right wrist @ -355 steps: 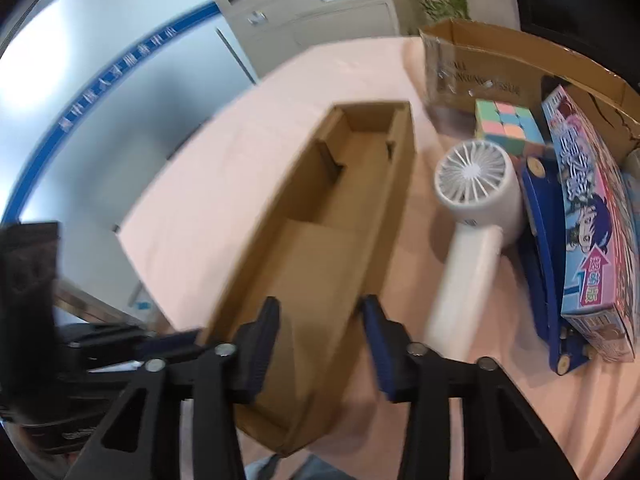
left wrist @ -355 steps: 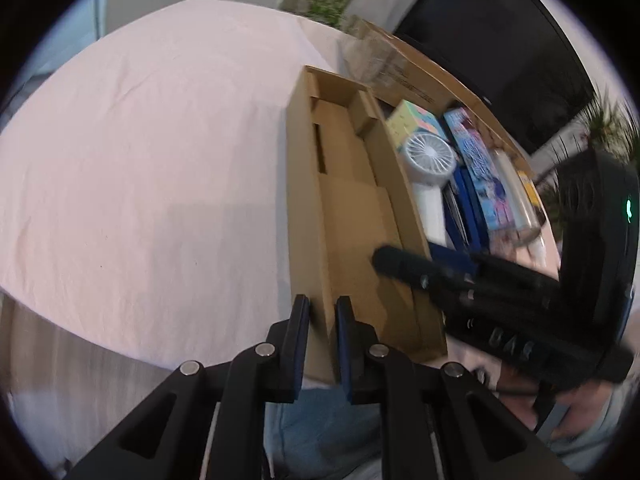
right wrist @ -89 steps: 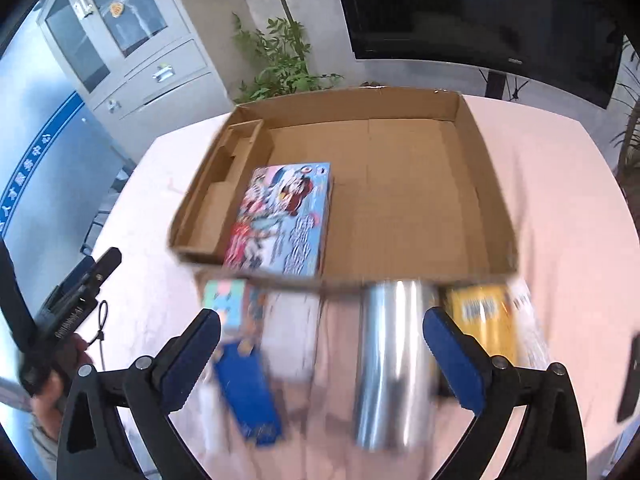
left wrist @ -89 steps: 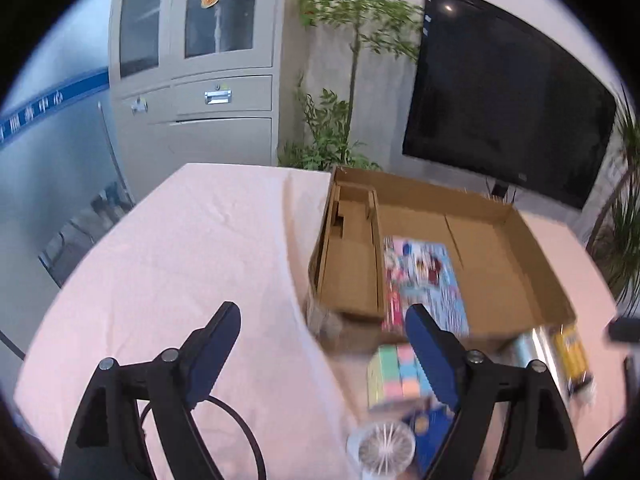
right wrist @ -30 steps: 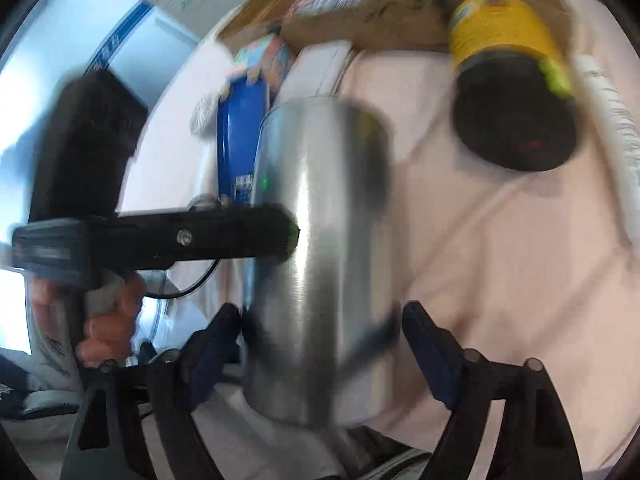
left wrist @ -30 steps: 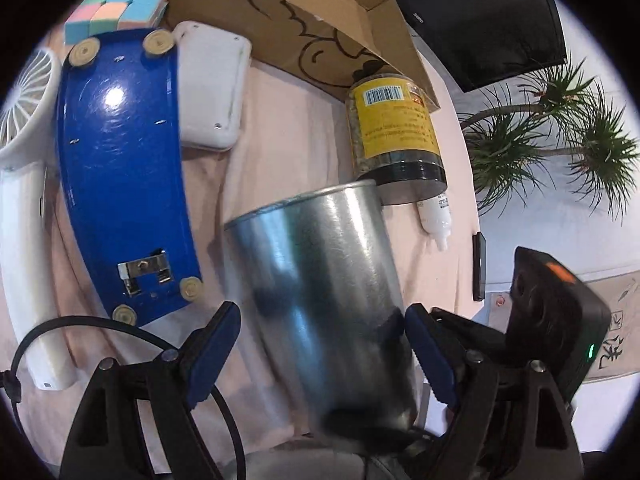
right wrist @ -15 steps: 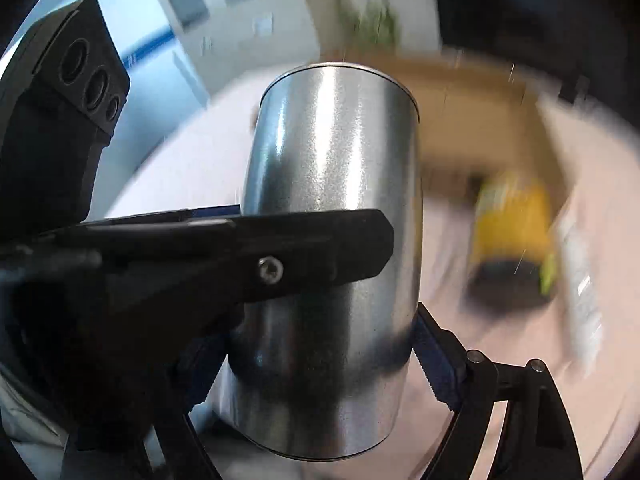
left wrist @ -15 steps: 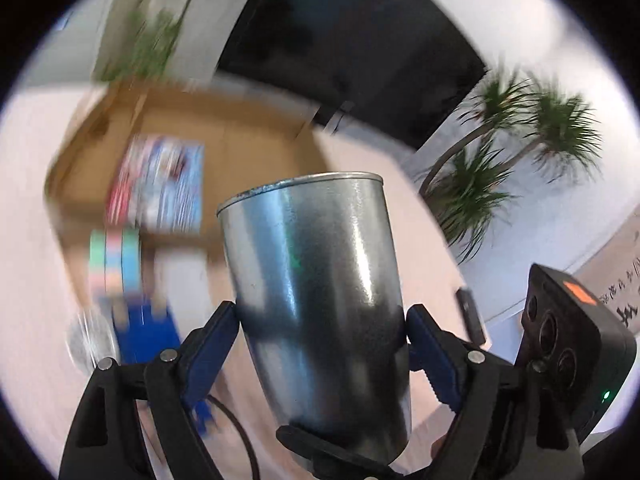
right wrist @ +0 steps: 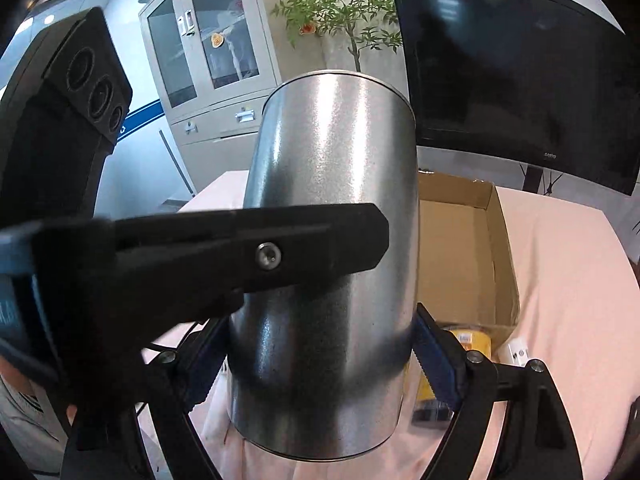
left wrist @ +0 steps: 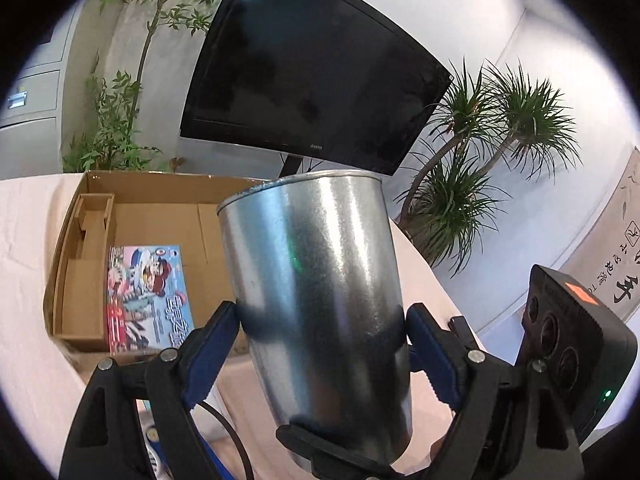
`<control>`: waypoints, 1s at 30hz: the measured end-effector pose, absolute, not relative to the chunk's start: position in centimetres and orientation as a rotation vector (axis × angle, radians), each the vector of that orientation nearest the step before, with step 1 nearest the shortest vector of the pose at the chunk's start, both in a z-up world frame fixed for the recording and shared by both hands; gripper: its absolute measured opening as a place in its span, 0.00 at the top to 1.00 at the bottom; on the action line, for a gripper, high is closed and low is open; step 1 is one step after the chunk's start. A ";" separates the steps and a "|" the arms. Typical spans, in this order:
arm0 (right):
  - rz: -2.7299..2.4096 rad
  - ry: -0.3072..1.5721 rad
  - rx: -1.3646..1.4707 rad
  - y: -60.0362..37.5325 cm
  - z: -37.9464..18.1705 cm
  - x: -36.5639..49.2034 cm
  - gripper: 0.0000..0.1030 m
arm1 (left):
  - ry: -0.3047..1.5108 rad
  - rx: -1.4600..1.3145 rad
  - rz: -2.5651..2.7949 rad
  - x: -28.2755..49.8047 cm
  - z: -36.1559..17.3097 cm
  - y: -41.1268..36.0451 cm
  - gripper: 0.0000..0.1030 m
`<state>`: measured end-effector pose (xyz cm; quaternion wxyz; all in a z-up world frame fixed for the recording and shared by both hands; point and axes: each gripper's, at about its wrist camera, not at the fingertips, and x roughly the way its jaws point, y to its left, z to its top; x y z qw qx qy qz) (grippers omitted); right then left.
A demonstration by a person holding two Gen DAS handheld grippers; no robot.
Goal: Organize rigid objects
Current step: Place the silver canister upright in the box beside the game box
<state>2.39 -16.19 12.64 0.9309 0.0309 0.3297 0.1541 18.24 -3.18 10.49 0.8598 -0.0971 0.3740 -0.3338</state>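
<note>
A galvanised metal can (left wrist: 316, 312), smooth, cylindrical and slightly tapered, with a dull mottled sheen, hangs in the air above the table, roughly upright. A second ago it lay on its side on the pink tablecloth (right wrist: 568, 288) among the other items; it is now lifted clear of them. Both tools hold it at once: the left gripper (left wrist: 320, 344) has its blue pads pressed on opposite flanks of the can, jaws spread wide by the can's girth, and the right gripper (right wrist: 320, 356) clamps it likewise from the other side, one left finger crossing in front in the right wrist view. Behind stands the open cardboard box (left wrist: 160, 216), matte, corrugated, with a narrow partitioned strip along its left wall; a glossy printed flat box (left wrist: 148, 296) lies inside it, the remaining floor bare. A yellow-labelled jar (right wrist: 472, 344) lies on the cloth near the box corner. The lift likely marks carriage toward the box; the slick wall may slip.
</note>
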 end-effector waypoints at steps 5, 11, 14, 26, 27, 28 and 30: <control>0.333 0.699 0.080 -16.8 12.6 5.2 0.19 | 0.807 -0.180 -0.682 20.8 10.1 -3.4 0.18; 0.398 0.784 0.206 -19.1 11.1 12.6 0.19 | 0.901 -0.199 -0.643 25.1 8.2 -3.8 0.18; 0.397 0.807 0.229 -19.5 10.6 14.5 0.19 | 0.941 -0.203 -0.635 28.2 7.1 -4.4 0.18; 0.385 1.099 0.378 -22.2 1.0 28.1 0.20 | 1.246 -0.229 -0.621 37.7 -4.3 -5.8 0.18; 0.380 1.122 0.389 -22.2 -0.2 28.2 0.20 | 1.274 -0.242 -0.622 38.0 -5.4 -5.7 0.18; 0.357 1.183 0.398 -22.0 -2.7 29.2 0.20 | 1.304 -0.260 -0.620 38.4 -6.6 -5.6 0.18; 0.339 1.212 0.399 -21.9 -3.7 29.7 0.20 | 1.339 -0.275 -0.605 38.9 -8.5 -5.8 0.18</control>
